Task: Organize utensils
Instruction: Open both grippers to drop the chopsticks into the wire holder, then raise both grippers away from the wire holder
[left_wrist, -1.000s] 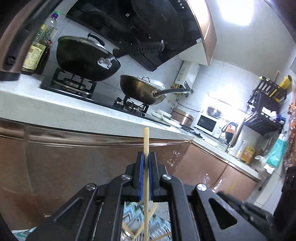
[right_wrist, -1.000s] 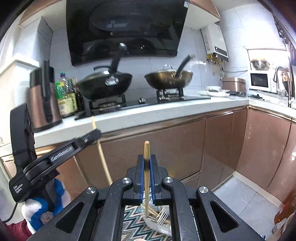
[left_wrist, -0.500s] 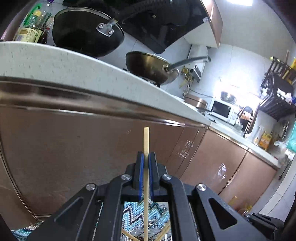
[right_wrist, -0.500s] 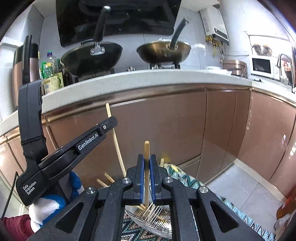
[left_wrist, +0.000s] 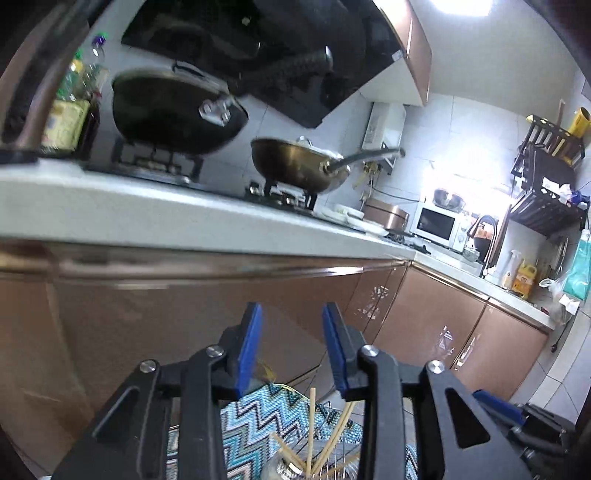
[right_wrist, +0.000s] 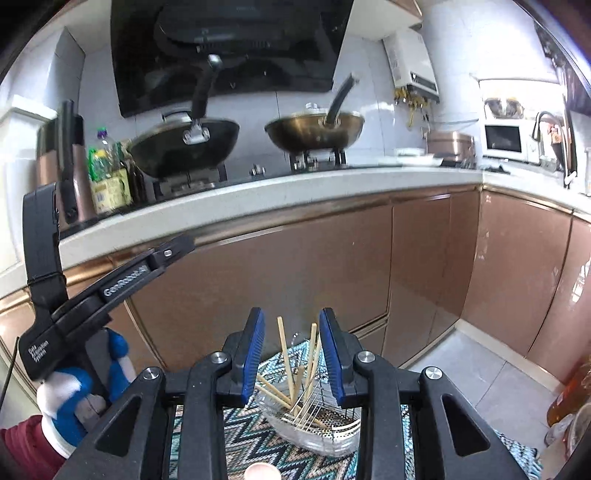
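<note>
- Left gripper (left_wrist: 291, 347): fingers spread wide, nothing held.
- Right gripper (right_wrist: 291, 350): fingers spread wide, nothing held.
- Chopsticks (right_wrist: 295, 373): several stand leaning in a clear holder (right_wrist: 314, 432) with a perforated metal insert, below the right gripper's fingers.
- Holder sits on a zigzag-patterned mat (right_wrist: 240, 439), before the brown cabinets (right_wrist: 295, 266).

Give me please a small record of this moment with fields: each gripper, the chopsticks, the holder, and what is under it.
left gripper: open, holds nothing
right gripper: open, holds nothing
chopsticks: several, standing tilted in the holder, below both grippers
holder: clear container with a perforated metal insert
under holder: zigzag mat on the floor
background: two woks on the stove, black wok and brass wok
</note>
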